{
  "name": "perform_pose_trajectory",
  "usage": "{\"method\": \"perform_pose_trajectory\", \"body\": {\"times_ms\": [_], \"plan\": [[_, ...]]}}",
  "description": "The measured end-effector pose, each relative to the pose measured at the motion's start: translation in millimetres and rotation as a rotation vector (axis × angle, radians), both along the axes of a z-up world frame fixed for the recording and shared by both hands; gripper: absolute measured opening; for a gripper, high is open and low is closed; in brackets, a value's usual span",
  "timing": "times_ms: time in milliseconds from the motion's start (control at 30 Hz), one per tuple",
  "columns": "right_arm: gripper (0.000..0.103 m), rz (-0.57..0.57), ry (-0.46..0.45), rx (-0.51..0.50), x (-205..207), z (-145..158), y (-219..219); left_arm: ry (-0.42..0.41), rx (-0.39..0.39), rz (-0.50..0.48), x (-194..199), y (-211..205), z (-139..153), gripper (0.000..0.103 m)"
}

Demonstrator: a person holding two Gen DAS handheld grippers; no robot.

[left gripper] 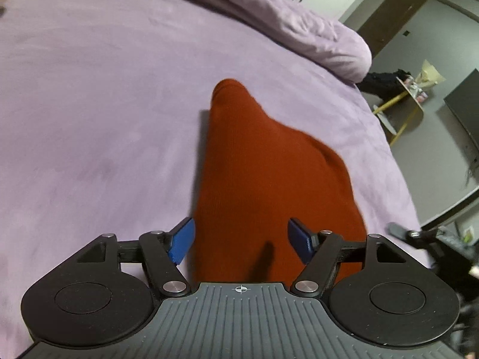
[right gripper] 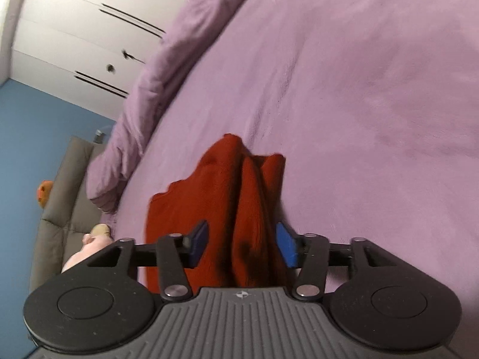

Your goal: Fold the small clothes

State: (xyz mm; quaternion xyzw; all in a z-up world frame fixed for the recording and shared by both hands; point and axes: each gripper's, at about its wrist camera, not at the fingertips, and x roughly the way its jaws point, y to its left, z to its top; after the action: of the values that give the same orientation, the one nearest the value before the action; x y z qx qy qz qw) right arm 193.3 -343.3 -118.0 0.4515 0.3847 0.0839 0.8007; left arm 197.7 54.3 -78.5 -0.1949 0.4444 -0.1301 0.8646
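A rust-red knit garment (left gripper: 263, 164) lies on the lilac bed sheet (left gripper: 89, 104), tapering to a rounded end away from me. My left gripper (left gripper: 242, 243) hangs over its near end with the blue pads (left gripper: 182, 243) wide apart. The cloth runs under and past them without being pinched. In the right wrist view the same garment (right gripper: 227, 185) is bunched into upright folds on the sheet (right gripper: 359, 104). My right gripper (right gripper: 242, 245) straddles those folds, and its pads (right gripper: 286, 246) stand clear on both sides. The garment's near edge is hidden under both gripper bodies.
A rumpled lilac duvet (left gripper: 299, 24) is piled along the bed's far side. Past the bed's edge stand a small yellow-legged table (left gripper: 401, 101) and a dark screen (left gripper: 464, 110). A grey padded headboard (right gripper: 66, 179), an orange toy (right gripper: 45, 193) and a pink plush (right gripper: 89, 245) are by a white wardrobe (right gripper: 74, 30).
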Motion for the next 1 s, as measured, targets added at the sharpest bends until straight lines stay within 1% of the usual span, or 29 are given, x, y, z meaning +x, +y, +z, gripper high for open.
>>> {"method": "perform_pose_trajectory", "body": {"times_ms": [67, 133, 167, 233, 300, 333, 367, 400, 467, 500, 567, 600, 633, 667, 700, 733, 800, 1000], "plan": [[0.056, -0.016, 0.012, 0.047, -29, -1, 1, 0.011, 0.005, 0.011, -23, -1, -9, 0.075], [0.056, -0.007, 0.038, 0.095, -51, -8, 8, 0.033, 0.022, 0.005, -31, -5, -18, 0.075], [0.056, -0.003, 0.045, 0.118, -57, -12, 13, 0.050, 0.041, 0.002, -32, -8, -21, 0.075], [0.055, -0.008, 0.076, 0.146, -63, -23, 25, 0.038, 0.096, -0.016, -33, -17, -24, 0.075], [0.048, -0.018, 0.073, 0.159, -59, -28, 37, 0.015, 0.194, -0.011, -30, -24, -23, 0.075], [0.037, -0.027, 0.073, 0.139, -57, -28, 44, 0.001, 0.236, -0.010, -31, -26, -24, 0.075], [0.019, -0.033, 0.087, 0.108, -54, -29, 49, 0.000, 0.267, -0.002, -29, -27, -24, 0.075], [0.016, -0.039, 0.105, 0.074, -48, -28, 55, 0.002, 0.284, 0.013, -28, -28, -25, 0.075], [0.012, -0.039, 0.129, 0.027, -49, -24, 60, 0.015, 0.269, 0.044, -24, -23, -25, 0.075], [0.010, -0.040, 0.113, 0.064, -51, -21, 59, 0.020, 0.253, 0.061, -27, -20, -26, 0.075], [0.008, -0.053, 0.058, 0.279, -56, -29, 48, 0.024, 0.252, 0.085, -26, -19, -25, 0.075], [0.008, -0.076, 0.042, 0.358, -59, -34, 41, 0.025, 0.259, 0.097, -28, -19, -26, 0.075], [0.007, -0.104, 0.050, 0.355, -62, -36, 35, 0.030, 0.261, 0.106, -28, -19, -27, 0.075], [0.007, -0.116, 0.080, 0.277, -62, -35, 33, 0.038, 0.257, 0.110, -28, -19, -28, 0.075], [0.006, -0.107, 0.113, 0.173, -61, -32, 33, 0.045, 0.257, 0.115, -28, -19, -28, 0.075], [0.006, -0.093, 0.130, 0.094, -60, -30, 36, 0.045, 0.262, 0.118, -28, -19, -28, 0.075], [0.006, -0.076, 0.118, 0.038, -61, -25, 41, 0.046, 0.270, 0.116, -30, -18, -27, 0.075], [0.006, 0.023, 0.051, -0.318, -53, 5, 73, 0.066, 0.254, 0.134, -35, -10, -23, 0.075]]}}
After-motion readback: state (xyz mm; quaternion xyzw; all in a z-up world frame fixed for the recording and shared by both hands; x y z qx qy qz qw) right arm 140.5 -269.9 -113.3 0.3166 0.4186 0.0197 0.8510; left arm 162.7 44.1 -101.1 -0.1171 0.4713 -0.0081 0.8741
